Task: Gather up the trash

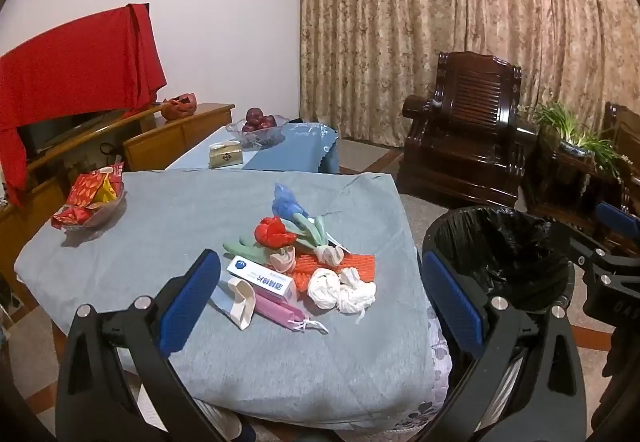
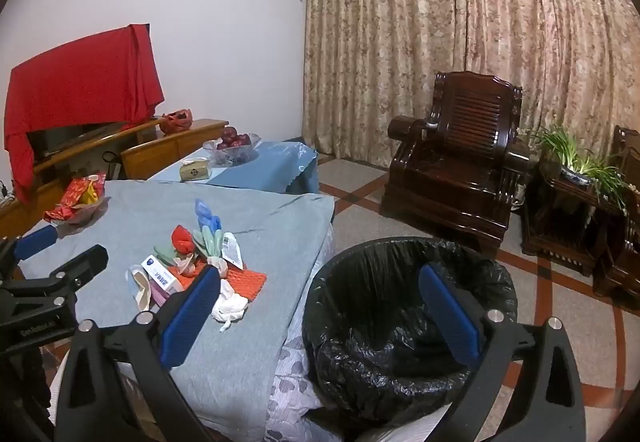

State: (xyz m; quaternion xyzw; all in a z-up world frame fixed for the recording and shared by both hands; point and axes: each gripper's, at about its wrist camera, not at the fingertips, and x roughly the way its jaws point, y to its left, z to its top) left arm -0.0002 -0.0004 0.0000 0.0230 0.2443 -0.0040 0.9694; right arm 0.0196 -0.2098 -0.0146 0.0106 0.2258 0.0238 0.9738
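A soft grey-blue cloth covers the table (image 1: 120,242), and the trash lies heaped near its right edge: crumpled white tissue balls (image 1: 340,288), a flat orange-red foam net (image 1: 344,266), a stiff white box (image 1: 262,277) with its long axis running left to right, a pink pleated mask (image 1: 280,308), a curved white paper strip (image 1: 242,300), and plush tulips (image 1: 280,230) whose stems point toward the net. The left gripper (image 1: 320,294) hovers with its 2 blue-padded fingers wide apart, the heap lying between and just beyond them. The right gripper (image 2: 320,306) is likewise spread and empty, its left finger over the tissue, its right over the round bin (image 2: 408,322) lined with glossy, wrinkled black plastic, just beside the table.
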